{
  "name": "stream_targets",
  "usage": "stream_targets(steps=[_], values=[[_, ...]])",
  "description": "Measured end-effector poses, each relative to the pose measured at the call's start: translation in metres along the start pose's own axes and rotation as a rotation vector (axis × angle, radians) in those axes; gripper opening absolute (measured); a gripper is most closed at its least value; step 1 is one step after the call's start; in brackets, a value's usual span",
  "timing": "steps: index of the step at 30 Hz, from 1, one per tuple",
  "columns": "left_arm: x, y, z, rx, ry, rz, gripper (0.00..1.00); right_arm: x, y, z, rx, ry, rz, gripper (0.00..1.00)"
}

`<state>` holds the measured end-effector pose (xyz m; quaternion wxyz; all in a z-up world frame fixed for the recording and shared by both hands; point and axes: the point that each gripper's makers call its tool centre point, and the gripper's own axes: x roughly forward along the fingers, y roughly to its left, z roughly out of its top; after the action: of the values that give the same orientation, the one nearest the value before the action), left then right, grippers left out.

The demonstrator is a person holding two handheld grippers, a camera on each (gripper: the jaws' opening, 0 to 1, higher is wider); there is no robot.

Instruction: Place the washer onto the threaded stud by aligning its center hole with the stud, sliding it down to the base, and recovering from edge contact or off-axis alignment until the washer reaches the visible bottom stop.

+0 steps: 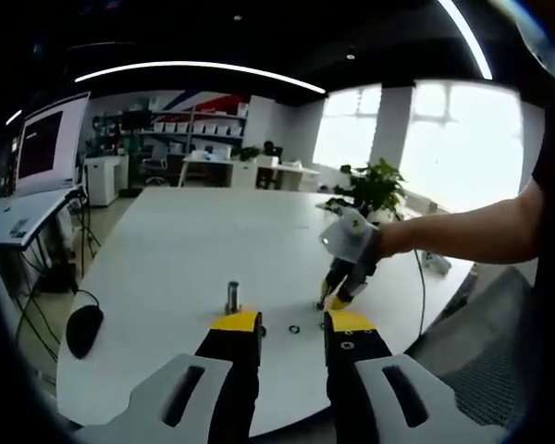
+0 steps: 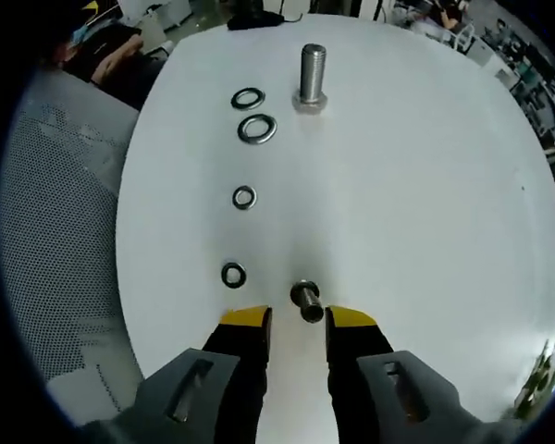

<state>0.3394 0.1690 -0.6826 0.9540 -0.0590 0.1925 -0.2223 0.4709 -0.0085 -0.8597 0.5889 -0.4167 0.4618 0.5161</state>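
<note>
A tall threaded stud stands upright on its hex base at the far side of the white table; it also appears as the stud just beyond my left jaw tips. Several washers lie in a row: two larger washers next to the stud, then a smaller washer and another washer. A short small stud stands just ahead of my right gripper, which is open and holds nothing. My left gripper is open over the table, with a washer lying between its tips.
A person's forearm and hand come in from the right, carrying the right gripper. A black mouse lies at the table's left edge. A mesh chair stands beside the table. Desks, shelves and a plant are further back.
</note>
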Motion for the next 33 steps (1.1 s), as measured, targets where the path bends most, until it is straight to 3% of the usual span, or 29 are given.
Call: stream_targets(steps=[12,21,33], values=[[0.000,0.000,0.000,0.000,-0.003,-0.001,0.25,-0.013,0.024,-0.009,0.009,-0.023,0.025,0.25],[-0.001,0.000,0.000,0.001,-0.003,-0.003,0.25,-0.003,0.047,-0.009,-0.024,-0.009,0.072,0.25],[-0.001,0.000,0.000,-0.003,-0.006,-0.002,0.25,0.004,0.050,-0.013,-0.058,0.013,0.063,0.23]])
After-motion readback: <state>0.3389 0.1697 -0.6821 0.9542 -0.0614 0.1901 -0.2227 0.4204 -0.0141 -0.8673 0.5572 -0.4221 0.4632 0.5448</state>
